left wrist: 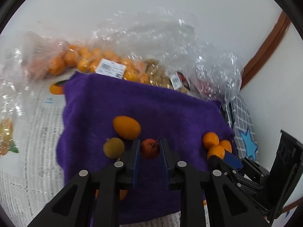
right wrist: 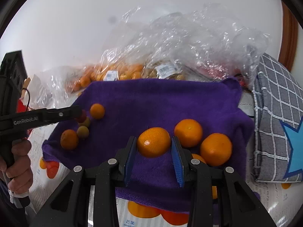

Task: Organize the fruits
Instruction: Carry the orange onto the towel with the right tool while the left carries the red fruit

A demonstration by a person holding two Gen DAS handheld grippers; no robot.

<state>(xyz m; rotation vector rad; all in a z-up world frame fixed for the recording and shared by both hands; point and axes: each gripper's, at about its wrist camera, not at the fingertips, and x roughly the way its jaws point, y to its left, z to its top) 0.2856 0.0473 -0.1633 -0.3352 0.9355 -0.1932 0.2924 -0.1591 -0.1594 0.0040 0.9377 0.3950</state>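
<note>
Your left claw (left wrist: 149,148) sits low over the purple towel (left wrist: 151,106), jaws bracketing the small red fruit (left wrist: 150,148); pads look touching or nearly so, can't tell if you're truly clamped on it. Your right claw (right wrist: 153,145) does the same with an orange (right wrist: 153,141), pads right at its sides, grip also unconfirmed. Red fruit lies near the towel's front middle, just beside a yellow-green fruit (left wrist: 113,148) and an oval orange fruit (left wrist: 126,127). Three more oranges (left wrist: 215,144) bunch at the towel's right edge, next to the right claw's tip. Behind the towel, clear bags (left wrist: 161,43) hold more oranges and other produce, labels showing. Grey checked cushion (right wrist: 274,113) is off to the right. Likely handling: red fruit is light, small, fairly firm, smooth skin, could squirt out if you pinch off-centre, so take it across its widest part and keep the pads off the stem. Orange is heavier, round, skin gives a little; hold at the equator with moderate squeeze, too much may bruise. Both will probably roll on the soft towel if nudged, so close squarely. Sorting looks partway: oranges grouped right, mixed small fruit left.
</note>
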